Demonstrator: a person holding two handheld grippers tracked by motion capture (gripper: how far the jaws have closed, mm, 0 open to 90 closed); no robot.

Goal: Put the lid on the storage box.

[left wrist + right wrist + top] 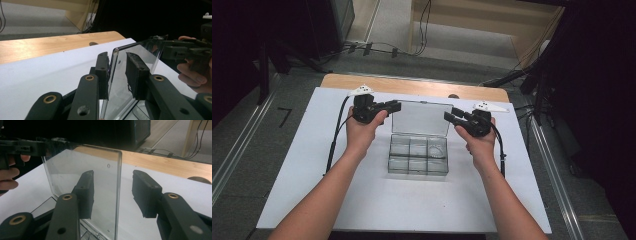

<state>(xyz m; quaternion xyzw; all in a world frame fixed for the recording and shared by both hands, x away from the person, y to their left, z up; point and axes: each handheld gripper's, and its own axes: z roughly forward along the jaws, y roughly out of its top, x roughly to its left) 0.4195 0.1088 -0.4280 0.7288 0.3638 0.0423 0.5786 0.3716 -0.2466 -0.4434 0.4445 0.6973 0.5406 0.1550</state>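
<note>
Hands come in from the near edge of the white table (pixel 312 190), each holding a black gripper, and between them sits a clear plastic compartment box (pixel 418 155) with its lid (pixel 421 118) standing upright at the back.

On the left, the left gripper (pixel 393 106) reaches in toward the lid's left edge. In the left gripper view its jaws straddle that edge (pixel 115 75), one pad on each face, with a sliver of gap on the inner side (so it looks set around the lid rather than clamped; I cannot tell whether it truly bites).

In the middle, the box rests flat on the white surface, roughly centred, its tray split into small cells.

On the right, the right gripper (pixel 451 115) points at the lid's right edge. In the right gripper view its jaws stand wide apart on either side of the clear panel (pixel 100 185), neither pad touching it.

Beyond the white sheet a strip of bare wood (pixel 412 86) runs along the far edge.
</note>
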